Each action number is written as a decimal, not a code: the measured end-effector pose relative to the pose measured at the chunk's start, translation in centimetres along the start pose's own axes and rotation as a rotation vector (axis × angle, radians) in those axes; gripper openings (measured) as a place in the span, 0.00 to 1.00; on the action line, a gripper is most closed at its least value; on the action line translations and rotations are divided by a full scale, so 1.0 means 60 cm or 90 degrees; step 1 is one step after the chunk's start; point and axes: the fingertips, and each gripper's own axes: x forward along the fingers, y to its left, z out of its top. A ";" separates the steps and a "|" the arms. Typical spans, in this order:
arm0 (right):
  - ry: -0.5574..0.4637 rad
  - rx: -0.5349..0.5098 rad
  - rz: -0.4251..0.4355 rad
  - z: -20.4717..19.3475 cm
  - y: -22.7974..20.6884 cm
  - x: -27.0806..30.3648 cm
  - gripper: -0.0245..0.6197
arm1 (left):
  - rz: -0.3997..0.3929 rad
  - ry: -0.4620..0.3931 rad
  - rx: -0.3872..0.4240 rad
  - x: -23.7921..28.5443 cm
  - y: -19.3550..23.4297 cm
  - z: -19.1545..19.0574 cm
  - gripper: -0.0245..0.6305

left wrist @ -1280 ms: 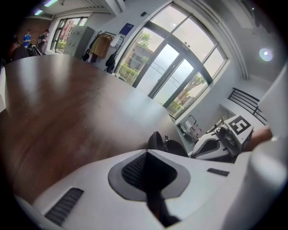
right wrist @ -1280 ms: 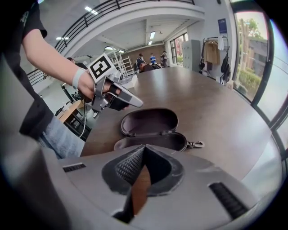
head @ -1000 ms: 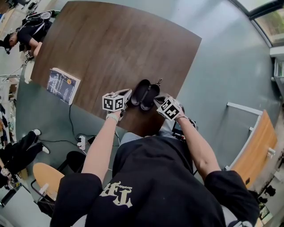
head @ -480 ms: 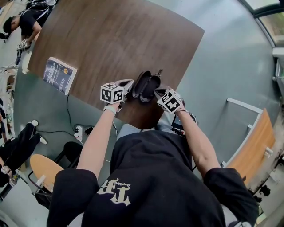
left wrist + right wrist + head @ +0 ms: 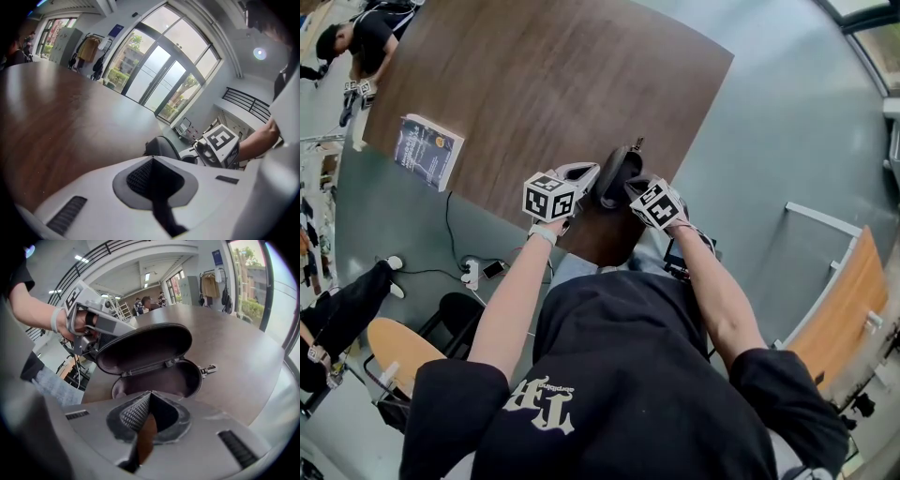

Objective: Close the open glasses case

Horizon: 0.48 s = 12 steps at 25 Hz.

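A dark oval glasses case (image 5: 614, 173) sits near the front edge of the brown table (image 5: 534, 84). Its lid (image 5: 145, 345) stands half raised over the empty base (image 5: 161, 379). My left gripper (image 5: 592, 171) is shut with nothing in it, and its tips are against the lid's outer side, as the right gripper view shows (image 5: 101, 336). In the left gripper view only the case's dark back (image 5: 161, 146) shows past the closed tips (image 5: 152, 158). My right gripper (image 5: 630, 186) is shut and empty, just in front of the base's near rim (image 5: 150, 393).
A book (image 5: 428, 152) lies at the table's left edge. A small zipper pull (image 5: 209, 369) sticks out at the case's right end. On the floor are a power strip (image 5: 472, 274), a wooden chair (image 5: 394, 361) and a wooden bench (image 5: 839, 314). A person (image 5: 366, 33) is at the far left.
The lid has swung up from lying flat open to half raised. My left gripper moved right and up with it. The right gripper stayed put.
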 end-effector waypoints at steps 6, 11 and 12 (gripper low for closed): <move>-0.022 0.025 0.001 0.002 -0.010 -0.005 0.02 | 0.008 0.024 0.038 0.019 -0.025 -0.010 0.05; -0.036 0.033 -0.004 -0.011 -0.022 -0.032 0.02 | 0.033 0.045 0.063 0.033 -0.037 -0.020 0.05; -0.039 0.034 -0.004 -0.013 -0.023 -0.039 0.02 | 0.037 0.047 0.063 0.035 -0.040 -0.022 0.05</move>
